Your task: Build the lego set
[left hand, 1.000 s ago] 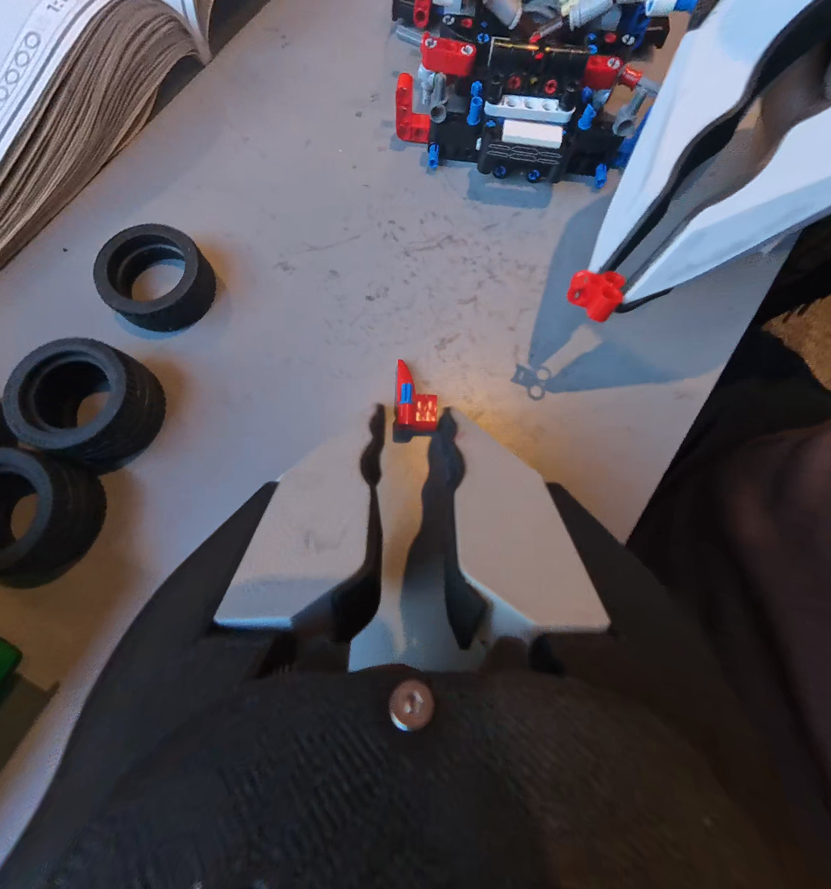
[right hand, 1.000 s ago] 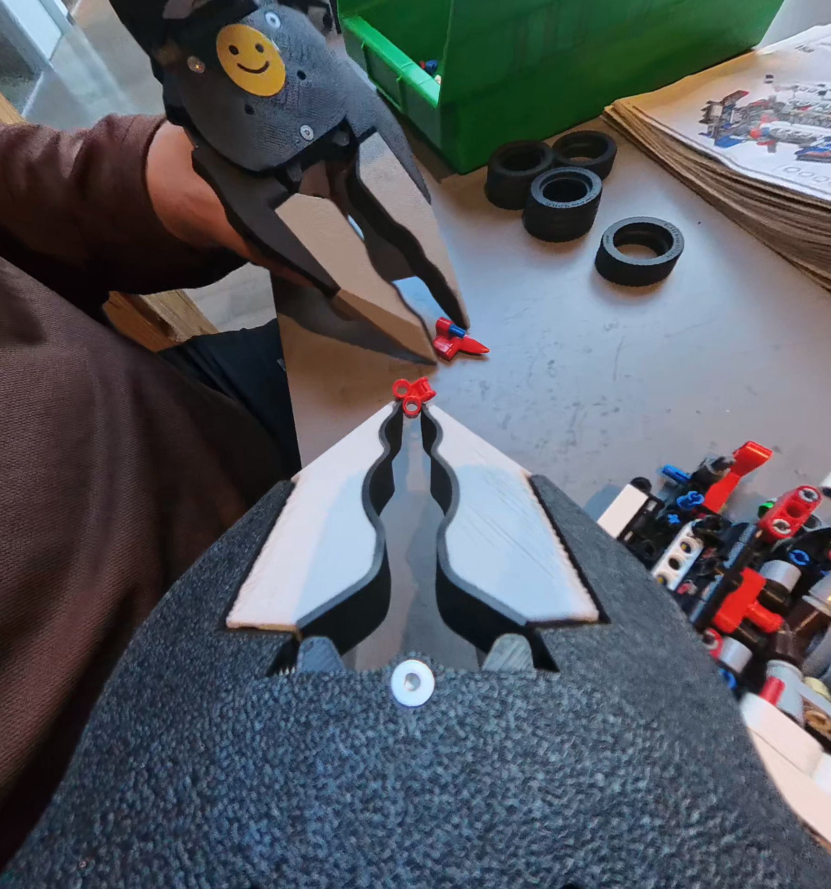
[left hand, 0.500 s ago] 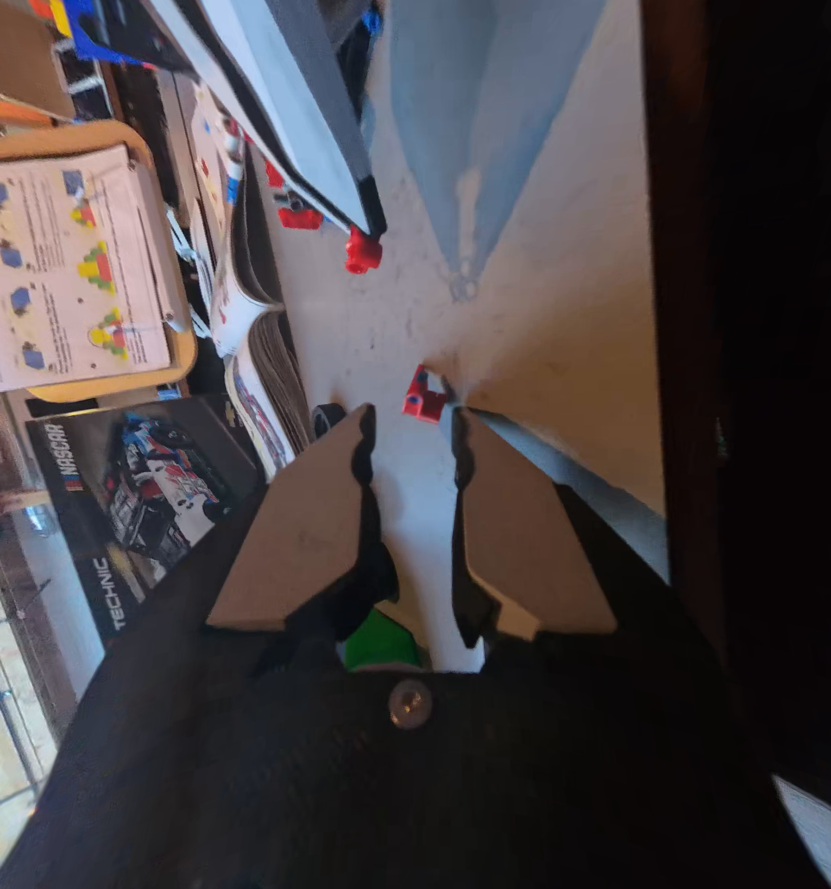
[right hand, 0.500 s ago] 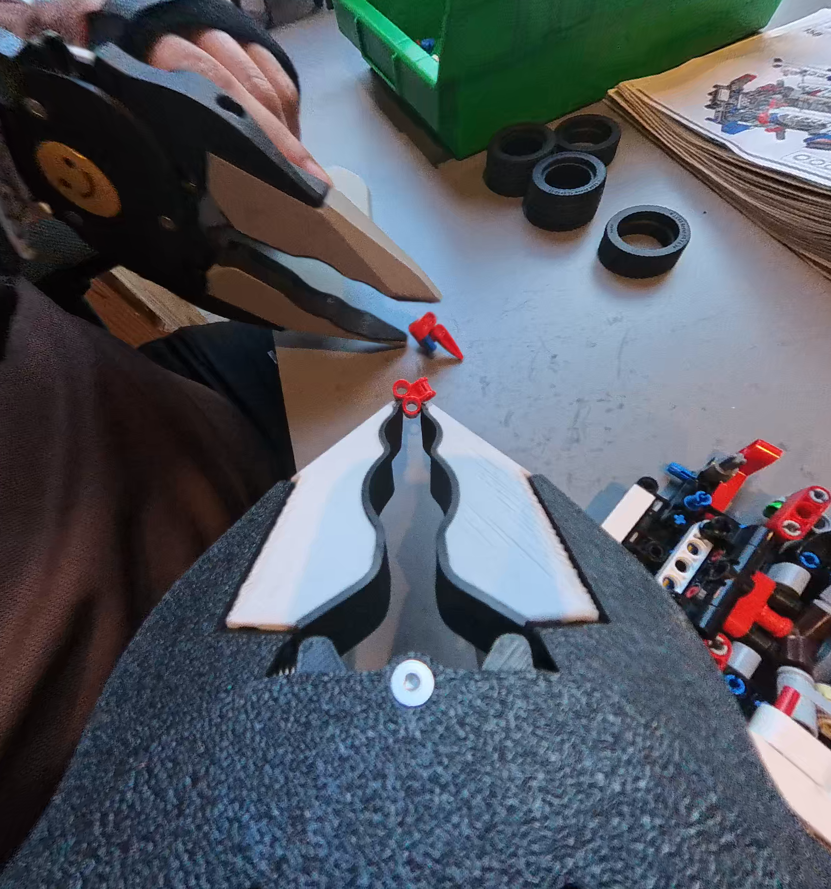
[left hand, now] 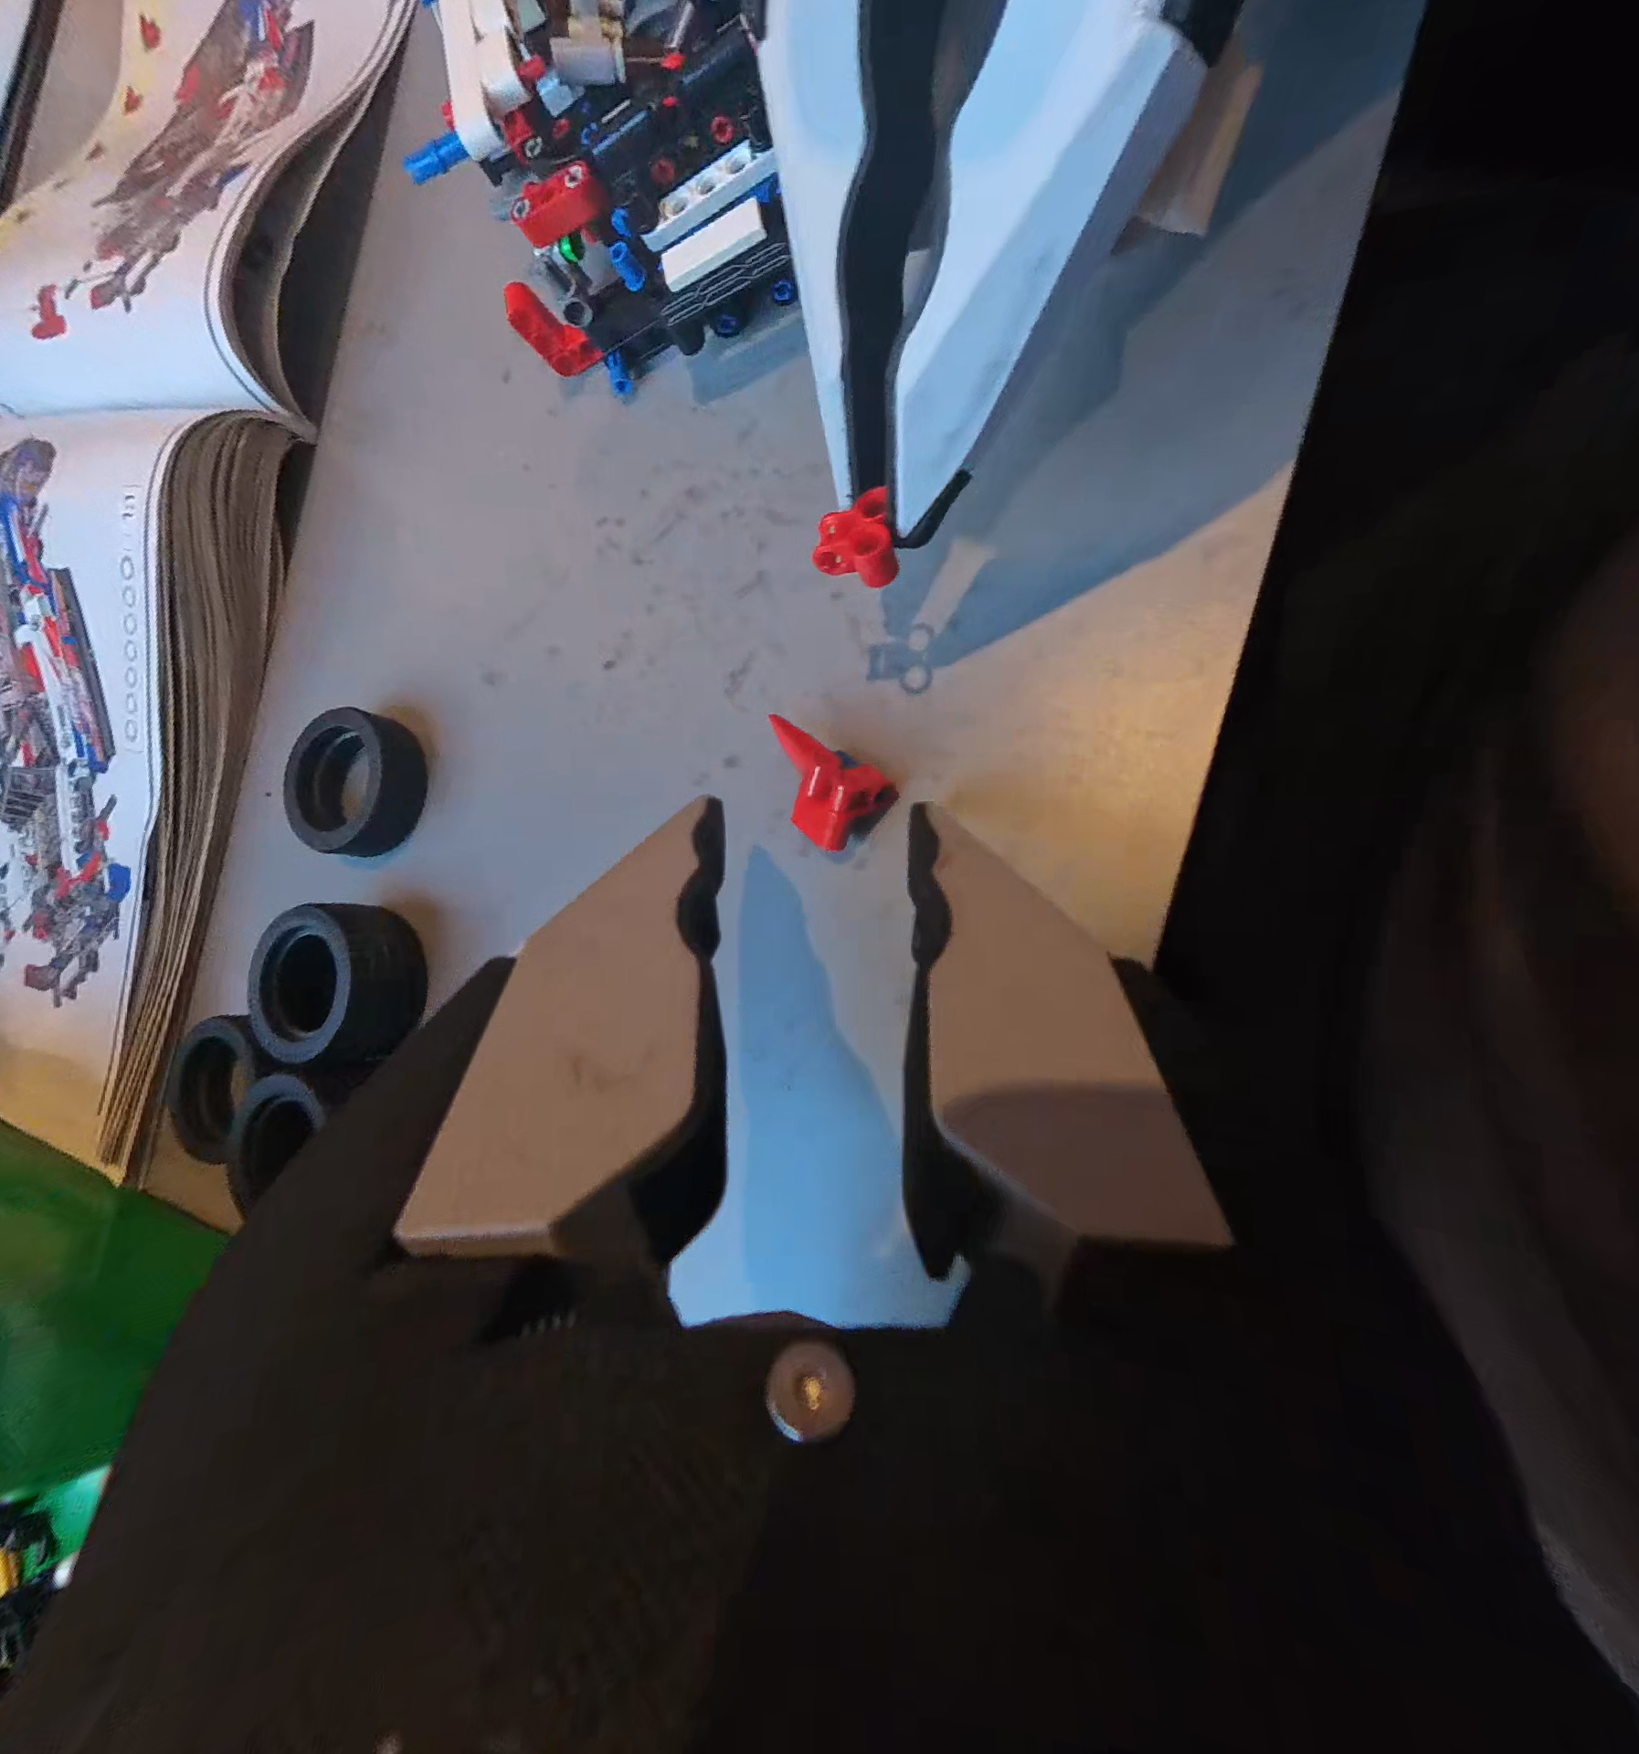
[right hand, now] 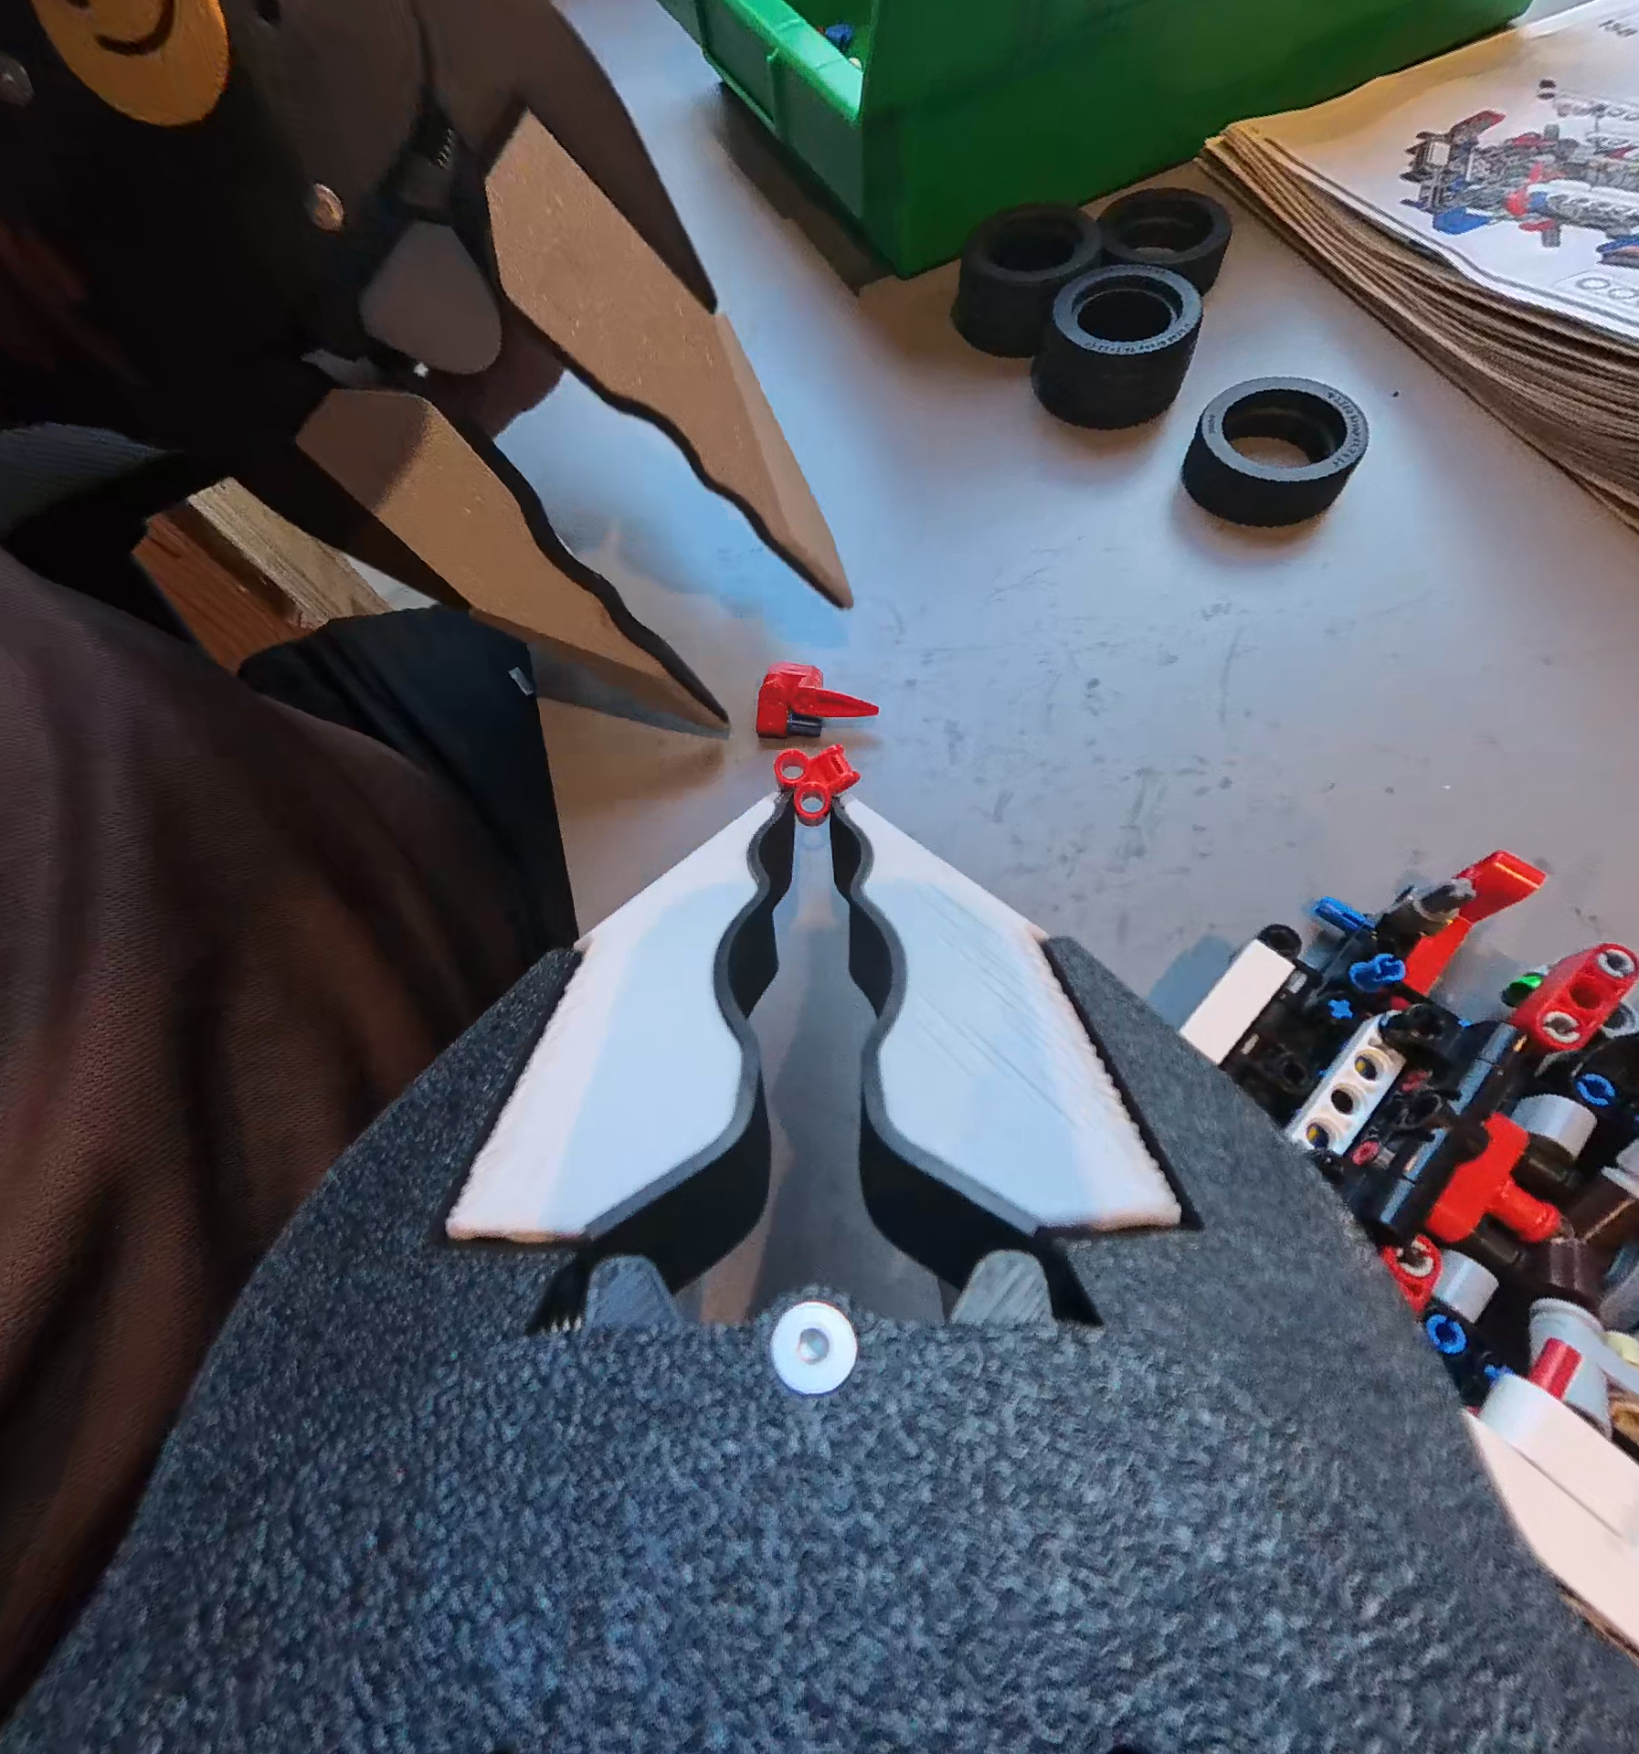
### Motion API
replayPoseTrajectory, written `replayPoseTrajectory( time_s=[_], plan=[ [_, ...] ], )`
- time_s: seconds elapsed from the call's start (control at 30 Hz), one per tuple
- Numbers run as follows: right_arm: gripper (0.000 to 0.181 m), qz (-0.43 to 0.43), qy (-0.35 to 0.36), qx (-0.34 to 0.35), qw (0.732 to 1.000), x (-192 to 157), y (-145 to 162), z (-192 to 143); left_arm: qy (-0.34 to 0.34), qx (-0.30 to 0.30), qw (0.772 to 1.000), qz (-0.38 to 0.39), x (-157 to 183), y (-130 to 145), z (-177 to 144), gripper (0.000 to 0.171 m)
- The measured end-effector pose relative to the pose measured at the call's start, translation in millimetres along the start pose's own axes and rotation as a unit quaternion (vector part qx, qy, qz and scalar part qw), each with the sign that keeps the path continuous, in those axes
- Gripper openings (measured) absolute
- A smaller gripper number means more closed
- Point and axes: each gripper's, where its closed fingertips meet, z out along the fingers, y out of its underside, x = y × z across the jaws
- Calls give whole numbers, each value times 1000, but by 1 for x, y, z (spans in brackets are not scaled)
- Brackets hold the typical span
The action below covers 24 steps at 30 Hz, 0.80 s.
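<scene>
The half-built model (right hand: 1480, 1072) lies unfinished at four o'clock, four tyres (right hand: 1276, 451) unfitted; a red connector (right hand: 814, 780) is pinched in the right hand-held gripper (right hand: 811, 807), while the left hand-held gripper (left hand: 816, 821) gapes around a red pointed piece (left hand: 830, 788) on the table (right hand: 1129, 683).

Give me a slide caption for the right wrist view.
Right gripper pinching a small red connector above a pointed red piece.

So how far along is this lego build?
Partly done: a half-built model sits on the table. In hand: the right gripper pinches a small red connector; the open left gripper faces a red pointed piece. Left: four loose tyres.
</scene>
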Motion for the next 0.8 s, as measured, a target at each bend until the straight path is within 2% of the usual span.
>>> replayPoseTrajectory(
  time_s=[0.17,0.37,0.47,0.57,0.63,0.8],
  plan=[
    [7,2,-3,0,1000,0,0,0,23,-13,1000,-13,5,0,8,16],
    [7,4,-11,-1,1000,-3,0,1,60,6,991,-121,-3,4,7,15],
    [7,4,-13,-6,1000,-4,1,3,121,39,972,-197,-1,4,4,11],
    [7,10,-24,-7,1000,-9,0,5,194,73,941,-269,3,6,-1,12],
    [7,13,-29,-7,999,-10,-1,7,220,69,926,-298,3,12,-4,11],
    [7,11,-29,-12,999,-11,0,9,197,66,941,-267,0,18,-5,12]
  ],
)
